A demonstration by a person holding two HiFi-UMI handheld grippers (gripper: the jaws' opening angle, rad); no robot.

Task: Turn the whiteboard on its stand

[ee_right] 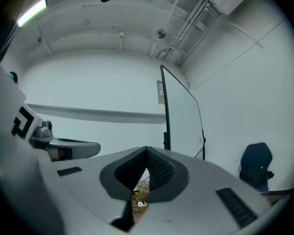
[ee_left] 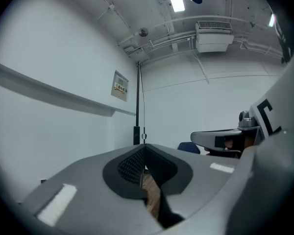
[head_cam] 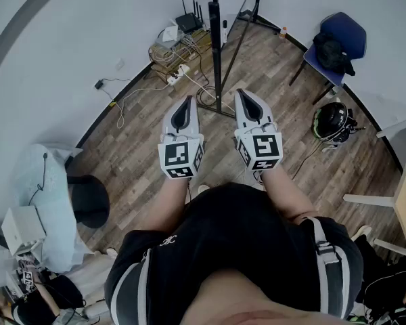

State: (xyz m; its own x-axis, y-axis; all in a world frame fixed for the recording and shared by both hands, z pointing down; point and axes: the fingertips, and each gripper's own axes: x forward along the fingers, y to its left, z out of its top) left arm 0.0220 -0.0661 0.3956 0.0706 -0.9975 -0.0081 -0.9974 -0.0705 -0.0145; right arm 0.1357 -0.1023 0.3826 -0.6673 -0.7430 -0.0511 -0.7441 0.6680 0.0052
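Approach step, nothing grasped. Holding left gripper (head_cam: 186,103) and right gripper (head_cam: 247,97) fully closed, empty, near stand pole (head_cam: 215,46). Next: open both, reach for whiteboard edge, not yet made out.

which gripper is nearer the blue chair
Right. The right gripper has the blue chair ahead and to its right; the left gripper is farther off, on the right gripper's other side.

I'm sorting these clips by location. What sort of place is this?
Probably an indoor workroom or recording lab, not a home: a router and power strip with tangled cables sit on the wood floor by a bare white wall, with a blue chair and a helmet nearby.
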